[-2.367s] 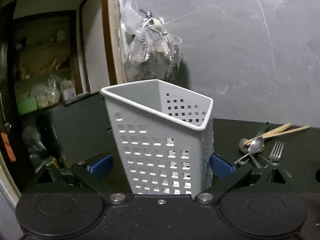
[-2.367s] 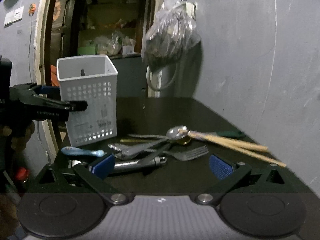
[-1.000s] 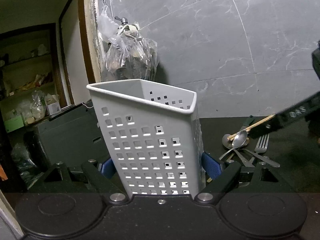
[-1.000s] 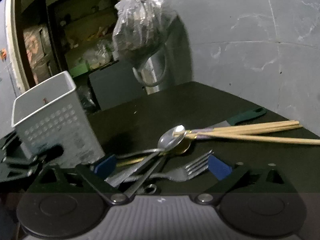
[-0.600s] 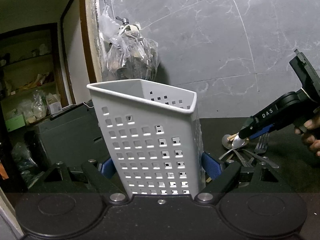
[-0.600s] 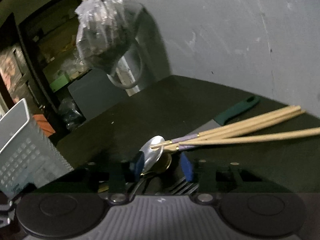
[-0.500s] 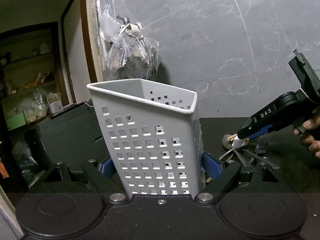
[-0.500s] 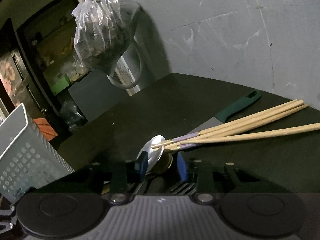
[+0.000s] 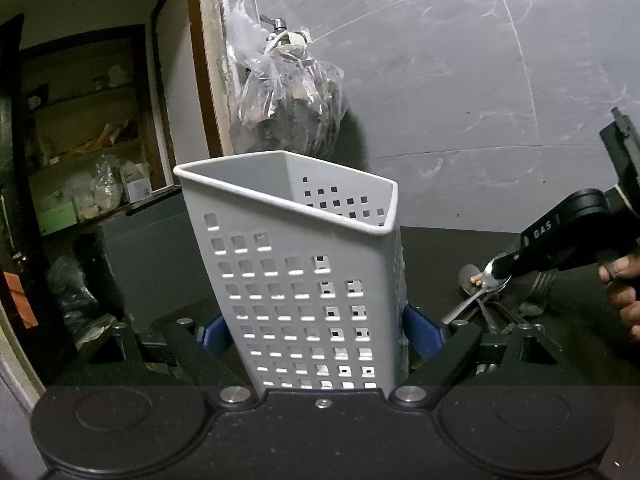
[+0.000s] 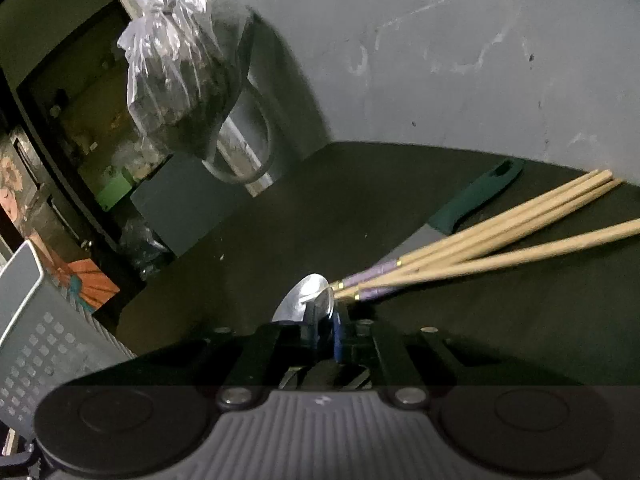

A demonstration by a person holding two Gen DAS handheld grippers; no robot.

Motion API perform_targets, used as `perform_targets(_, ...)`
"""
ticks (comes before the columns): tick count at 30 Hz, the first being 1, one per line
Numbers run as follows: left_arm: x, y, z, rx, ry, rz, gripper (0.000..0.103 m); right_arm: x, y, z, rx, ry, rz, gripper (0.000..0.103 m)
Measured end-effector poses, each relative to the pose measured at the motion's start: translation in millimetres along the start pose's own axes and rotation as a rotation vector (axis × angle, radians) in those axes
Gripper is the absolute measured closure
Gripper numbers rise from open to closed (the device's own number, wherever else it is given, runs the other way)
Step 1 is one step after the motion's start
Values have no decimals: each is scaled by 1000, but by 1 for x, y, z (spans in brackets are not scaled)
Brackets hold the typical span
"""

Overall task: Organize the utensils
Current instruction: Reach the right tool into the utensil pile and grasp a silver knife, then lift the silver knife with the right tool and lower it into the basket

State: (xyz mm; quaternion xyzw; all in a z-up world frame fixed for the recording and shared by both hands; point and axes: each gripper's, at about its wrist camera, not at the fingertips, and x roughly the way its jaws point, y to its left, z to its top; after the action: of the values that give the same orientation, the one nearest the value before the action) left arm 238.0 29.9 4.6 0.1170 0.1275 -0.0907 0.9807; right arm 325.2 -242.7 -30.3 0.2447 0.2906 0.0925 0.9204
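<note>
A white perforated utensil basket (image 9: 288,272) stands upright between the blue pads of my left gripper (image 9: 318,332), which is shut on its sides. To its right lies a pile of cutlery on the dark table (image 10: 280,220). My right gripper (image 10: 326,320) is closing on the bowl of a steel spoon (image 10: 304,300), which sits between its nearly touching pads. From the left wrist view the right gripper (image 9: 500,270) pinches that spoon (image 9: 494,282) at the bowl. Wooden chopsticks (image 10: 500,248) rest with their tips on the spoon.
A green-handled knife (image 10: 476,196) lies under the chopsticks. A fork (image 9: 540,284) and other cutlery lie beside the spoon. A plastic bag (image 9: 288,108) hangs on the grey wall behind. A person's hand (image 9: 624,288) holds the right gripper. Shelves show through a doorway at left.
My right gripper went from wide open over the cutlery to nearly shut around the spoon's bowl, rolling as it closed in. The left gripper and basket stayed put.
</note>
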Motion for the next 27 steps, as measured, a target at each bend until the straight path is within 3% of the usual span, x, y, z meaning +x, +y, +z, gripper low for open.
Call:
perform_targets(6,1,0,0,-1,1,1,16,-18,4,2,-16,-84,28,99)
perform_targets(16,0,0,0,0,1,1,16,-57,48,14,-276,-282,7,101)
perform_targets(27,0,0,0,-1,0,1,16,-103,81,16,-422,-453,32,101)
